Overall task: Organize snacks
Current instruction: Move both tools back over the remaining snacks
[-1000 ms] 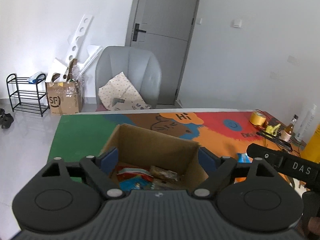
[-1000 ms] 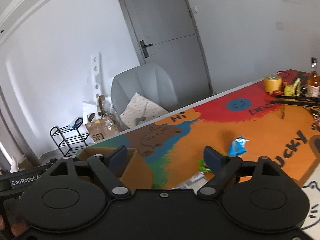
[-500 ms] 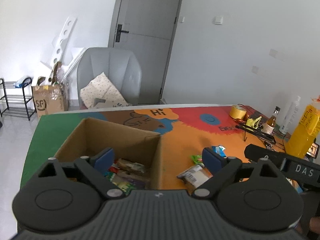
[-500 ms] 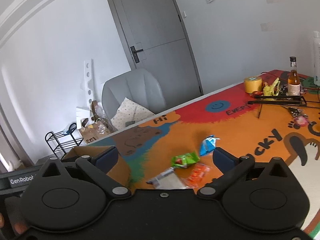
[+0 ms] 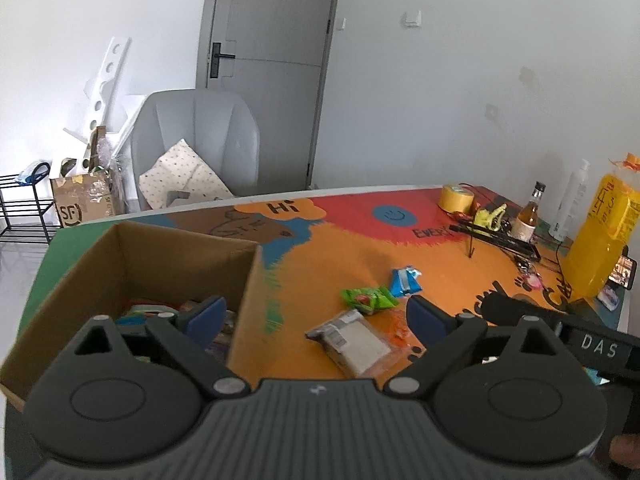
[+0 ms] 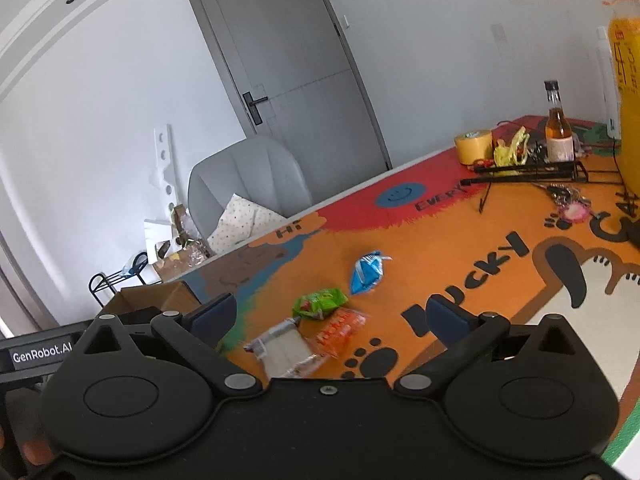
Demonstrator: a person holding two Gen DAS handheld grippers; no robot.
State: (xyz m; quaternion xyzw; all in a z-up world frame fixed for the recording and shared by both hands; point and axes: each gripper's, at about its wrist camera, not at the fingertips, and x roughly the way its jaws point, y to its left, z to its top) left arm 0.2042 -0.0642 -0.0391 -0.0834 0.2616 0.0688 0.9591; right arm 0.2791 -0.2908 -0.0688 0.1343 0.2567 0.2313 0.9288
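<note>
Snacks now ahead: my left gripper (image 5: pixel 316 316) swung from cardboard box (image 5: pixel 244 280) to loose packets mid-table (image 6: pixel 460 232); beige packet (image 5: pixel 354 340) nearest. Right gripper (image 6: pixel 332 312) alongside. Both wide, empty. Next pick.

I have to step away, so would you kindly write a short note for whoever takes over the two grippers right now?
Left gripper: open, empty, above the near edge of the cardboard box.
Right gripper: open, empty, facing the loose snacks.
On the table, all right of the box: blue packet, green packet, orange packet, clear-wrapped white pack.
Done: several snacks already lie in the box.
Left: pick up those four and put them in the box. The white pack is nearest.
</note>
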